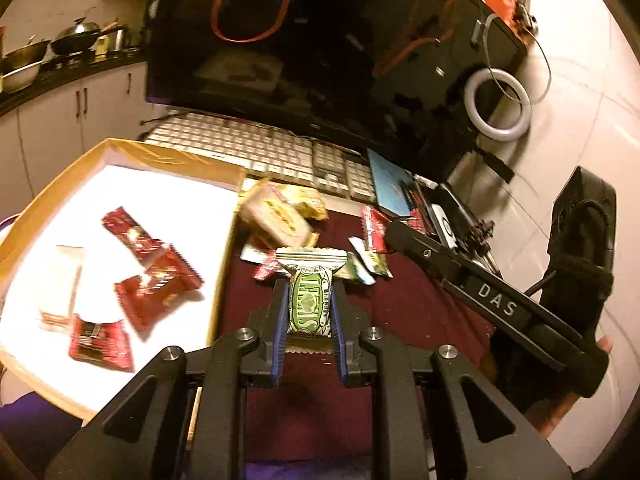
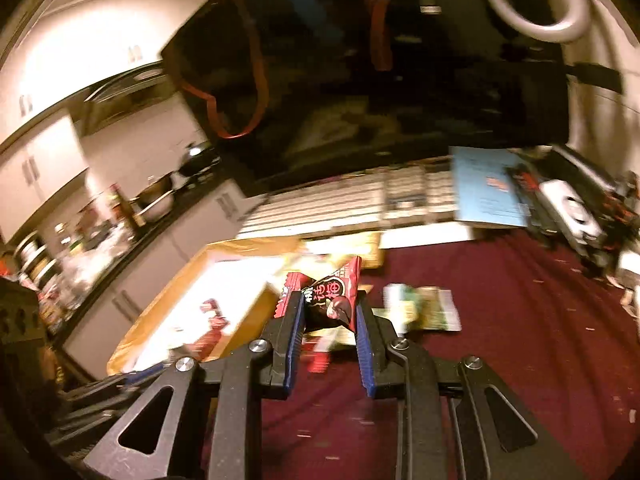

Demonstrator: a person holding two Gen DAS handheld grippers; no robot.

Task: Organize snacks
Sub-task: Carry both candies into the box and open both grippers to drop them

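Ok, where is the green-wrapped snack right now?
In the left wrist view, the green-wrapped snack is clamped between the left gripper's pads, above the maroon cloth, just right of the cardboard tray.

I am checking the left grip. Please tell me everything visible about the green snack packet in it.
The small green-and-white foil snack packet has crimped, zigzag ends and green print on a pale panel. It stands lengthwise between the blue pads of the left gripper, which press its two long sides. It is raised above the dark red cloth, apart from the other snacks there.
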